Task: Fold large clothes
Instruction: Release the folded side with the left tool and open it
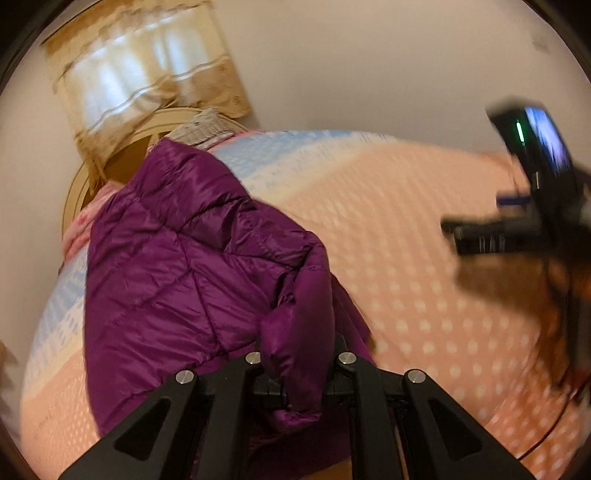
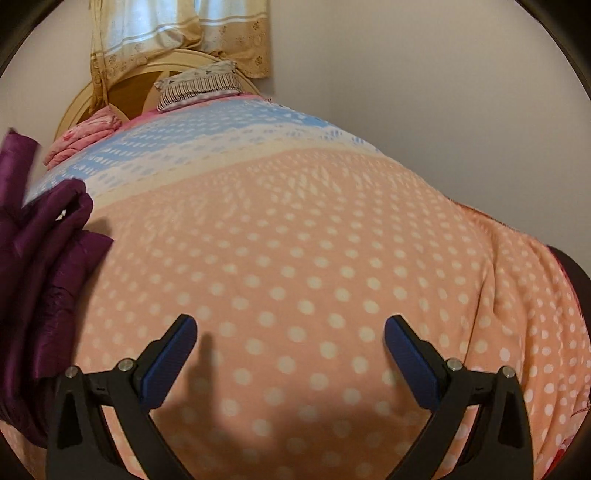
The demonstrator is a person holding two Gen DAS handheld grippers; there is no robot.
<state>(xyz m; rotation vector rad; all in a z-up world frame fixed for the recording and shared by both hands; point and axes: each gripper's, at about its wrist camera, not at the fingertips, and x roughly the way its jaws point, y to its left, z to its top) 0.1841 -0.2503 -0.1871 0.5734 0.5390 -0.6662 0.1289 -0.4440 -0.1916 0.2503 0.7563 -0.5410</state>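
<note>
A purple quilted down jacket [image 1: 177, 266] lies on the bed's left side. My left gripper [image 1: 295, 354] is shut on a fold of the jacket, likely its sleeve end, which bunches between the fingers. The jacket's edge also shows at the far left of the right wrist view [image 2: 44, 266]. My right gripper [image 2: 290, 354] is open and empty, hovering above the bare orange dotted bedspread [image 2: 314, 240], well right of the jacket. In the left wrist view the right gripper [image 1: 454, 232] appears blurred at the right edge.
The bed carries an orange polka-dot blanket with a blue and white band [image 2: 207, 133] toward the head. A striped pillow [image 2: 199, 86] and pink bedding [image 2: 88, 133] lie by the wooden headboard [image 2: 122, 85]. A curtain [image 2: 177, 29] hangs behind. A plain wall is on the right.
</note>
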